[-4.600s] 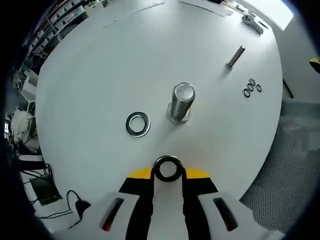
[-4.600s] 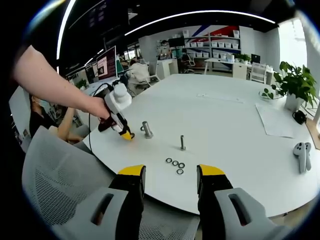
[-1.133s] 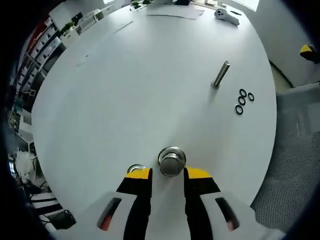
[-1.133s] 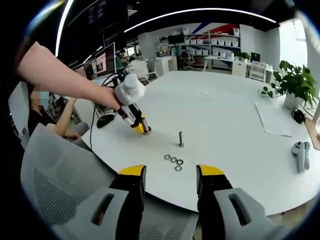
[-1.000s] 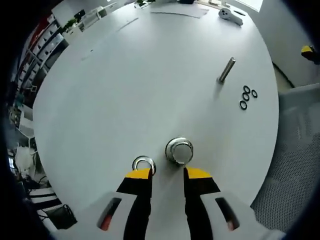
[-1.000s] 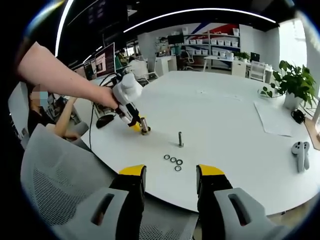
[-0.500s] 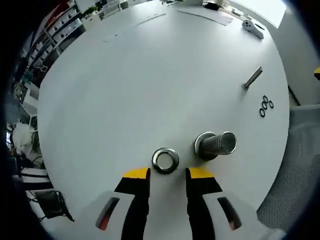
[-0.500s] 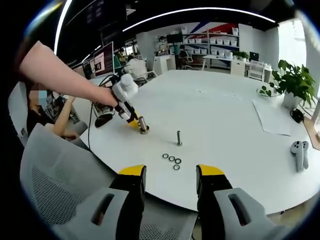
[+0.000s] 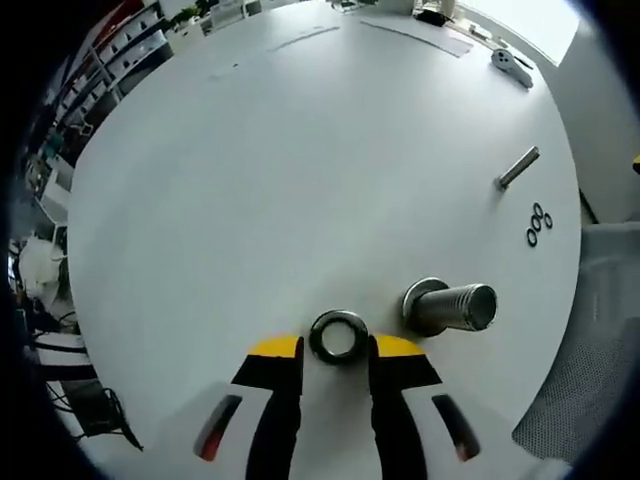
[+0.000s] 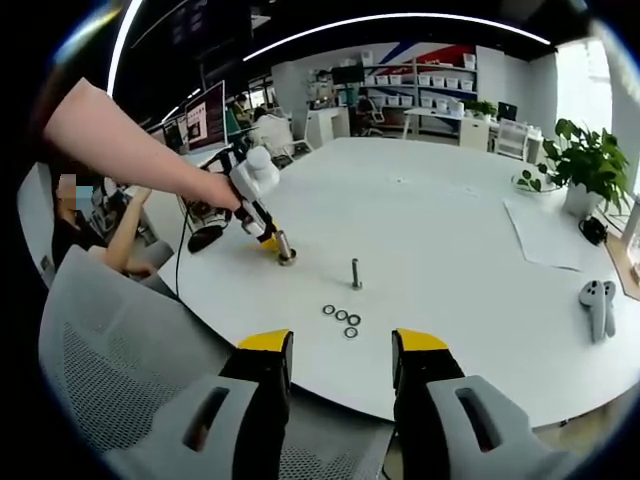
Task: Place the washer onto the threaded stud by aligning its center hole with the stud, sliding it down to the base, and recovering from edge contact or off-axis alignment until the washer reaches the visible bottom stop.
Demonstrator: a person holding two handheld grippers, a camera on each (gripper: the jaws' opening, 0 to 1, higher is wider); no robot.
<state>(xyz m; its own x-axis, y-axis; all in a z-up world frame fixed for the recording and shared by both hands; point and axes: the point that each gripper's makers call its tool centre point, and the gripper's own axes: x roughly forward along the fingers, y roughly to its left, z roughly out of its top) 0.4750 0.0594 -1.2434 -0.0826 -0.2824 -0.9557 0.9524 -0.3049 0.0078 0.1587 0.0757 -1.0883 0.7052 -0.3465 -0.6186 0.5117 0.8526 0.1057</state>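
Left gripper view: left gripper, yellow-tipped fingers spread, one on each side of a washer that lies flat on the white counter. Whether the fingers touch the washer cannot be told. Just right of the washer stands the stud, a thick threaded post on a wide base, leaning across this view through lens tilt; it is apart from the washer, which is not on it. Farther off: a thin bolt and three small rings near the counter's right edge, a white handheld controller at the far edge.

Right gripper view: right gripper, fingers parted with nothing between them, held off the counter's near edge above a grey mesh chair. From here the left gripper is seen in a person's hand, tip down at the stud; the washer is too small to make out. The bolt stands upright mid-counter, the rings before it, the controller and a potted plant to the far right.

Open counter lies wide beyond the stud; the left gripper works close to the rounded left edge.
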